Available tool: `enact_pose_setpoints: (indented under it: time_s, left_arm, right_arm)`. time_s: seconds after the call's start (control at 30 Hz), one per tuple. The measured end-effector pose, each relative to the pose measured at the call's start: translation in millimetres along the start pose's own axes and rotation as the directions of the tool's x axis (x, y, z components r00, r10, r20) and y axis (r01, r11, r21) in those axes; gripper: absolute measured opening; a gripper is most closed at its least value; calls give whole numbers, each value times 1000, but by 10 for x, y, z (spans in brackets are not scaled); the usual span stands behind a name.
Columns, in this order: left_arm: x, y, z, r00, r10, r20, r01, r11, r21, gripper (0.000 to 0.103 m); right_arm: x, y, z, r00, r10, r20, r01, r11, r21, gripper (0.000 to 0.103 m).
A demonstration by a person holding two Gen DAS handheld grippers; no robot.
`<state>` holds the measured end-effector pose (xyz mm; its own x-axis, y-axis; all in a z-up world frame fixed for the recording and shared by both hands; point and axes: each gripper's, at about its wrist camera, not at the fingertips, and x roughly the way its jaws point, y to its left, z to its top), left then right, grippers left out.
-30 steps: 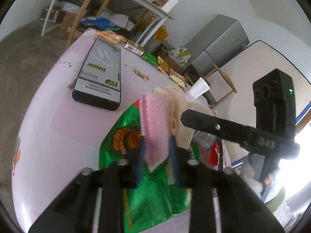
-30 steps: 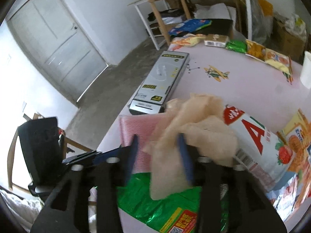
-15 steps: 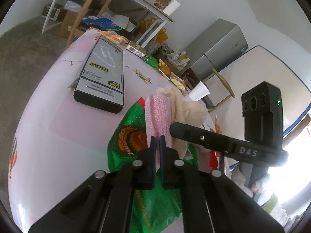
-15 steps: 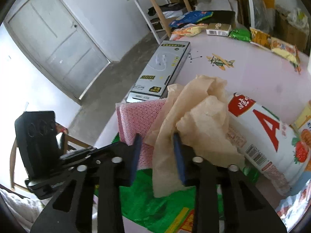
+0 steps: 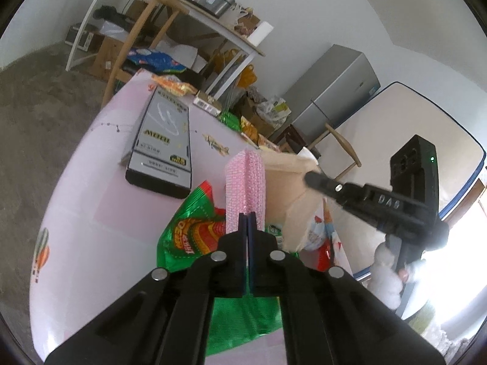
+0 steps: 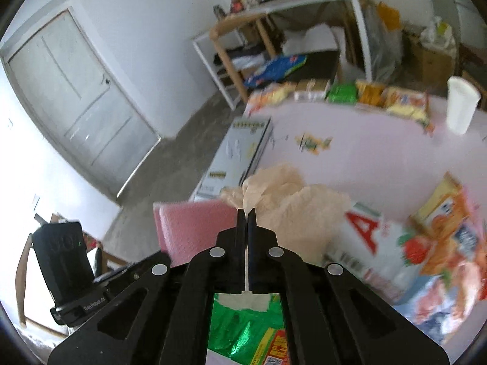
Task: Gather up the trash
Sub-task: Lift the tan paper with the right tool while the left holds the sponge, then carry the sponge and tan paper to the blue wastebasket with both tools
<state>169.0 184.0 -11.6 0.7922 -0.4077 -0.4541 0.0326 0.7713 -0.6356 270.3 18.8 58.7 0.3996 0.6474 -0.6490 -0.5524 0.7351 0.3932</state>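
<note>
Two pieces of trash are held up above the pink desk [image 5: 76, 213], one in each claw. The first is a pink sheet [image 5: 245, 182] with a fine bubbled texture, folded along a crease so that it stands upright as a narrow strip in the left wrist view; from the right wrist view its flat face shows as a wide pink panel. The second is a crumpled beige paper [image 6: 292, 203], thin and creased, bunched into soft lobes, just beside the pink sheet and touching it along one side.

The left claw [image 5: 247, 217] is clenched tight on the lower edge of the pink sheet, its blue-lined jaws pressed together with only the sheet between them. The right claw [image 6: 246, 213] is likewise clenched, pinching a fold of the beige paper at its tips; a thin white strip shows in the slit between its jaws lower down. Both sets of jaws have just been closing onto these pieces.

Under both claws a shiny green snack bag [image 5: 194, 237] lies flat on the desk. A long grey-and-black box [image 5: 161, 149] lies further off, a white carton with a red letter [image 6: 368, 237] lies beside the beige paper, and a white paper cup [image 6: 461, 103] stands near the far edge.
</note>
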Motion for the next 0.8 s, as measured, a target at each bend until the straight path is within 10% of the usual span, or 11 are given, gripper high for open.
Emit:
enact_pose_setpoints:
  time_s: [0.37,0.8]
  left_arm:
    - [-421,-323,63,998,8,70,-12,998,58,0]
    - [-694,-1254,-82,991,-102,91,82,977,199,0]
  right_arm:
    - [-965,-56,161,973,14,230,-23,999,37,0]
    - [-2423,-604,-234,886,-113,450,59,989,134,0]
